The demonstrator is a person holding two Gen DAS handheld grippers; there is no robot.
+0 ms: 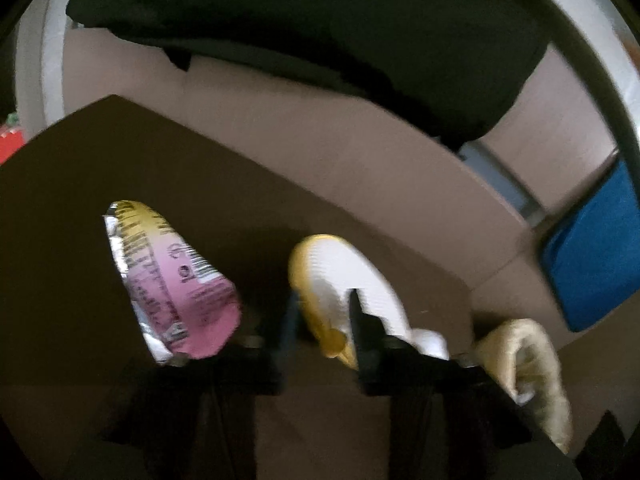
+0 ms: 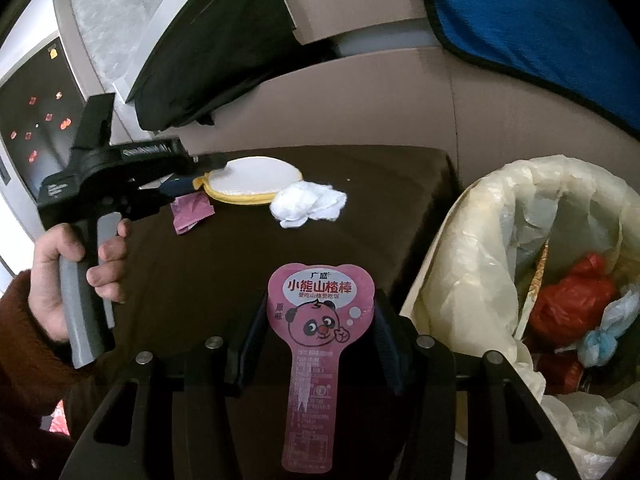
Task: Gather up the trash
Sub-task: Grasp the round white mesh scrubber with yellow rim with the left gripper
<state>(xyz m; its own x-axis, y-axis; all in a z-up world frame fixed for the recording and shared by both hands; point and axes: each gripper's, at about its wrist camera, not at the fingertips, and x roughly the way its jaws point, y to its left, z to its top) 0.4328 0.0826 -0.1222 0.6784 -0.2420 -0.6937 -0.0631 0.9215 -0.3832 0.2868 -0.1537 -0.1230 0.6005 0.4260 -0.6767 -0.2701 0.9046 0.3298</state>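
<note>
On the dark brown table (image 2: 192, 280) lies a white round pad with a yellow rim (image 1: 340, 276). My left gripper (image 1: 322, 300) is shut on its near edge, and the right wrist view shows that gripper (image 2: 196, 176) at the pad's (image 2: 252, 180) left rim. A pink and yellow foil wrapper (image 1: 180, 288) lies left of it, seen again as a small pink wrapper (image 2: 192, 208). A crumpled white tissue (image 2: 308, 202) lies beside the pad. My right gripper (image 2: 320, 336) is shut on a pink panda-printed wrapper (image 2: 320, 320), held upright.
A bin lined with a pale plastic bag (image 2: 472, 264) stands right of the table, with red and blue trash inside. A beige sofa (image 2: 360, 112) with a black garment (image 2: 224, 64) and a blue cloth (image 2: 540, 12) is behind. A hand (image 2: 60, 280) in a rust sleeve holds the left gripper.
</note>
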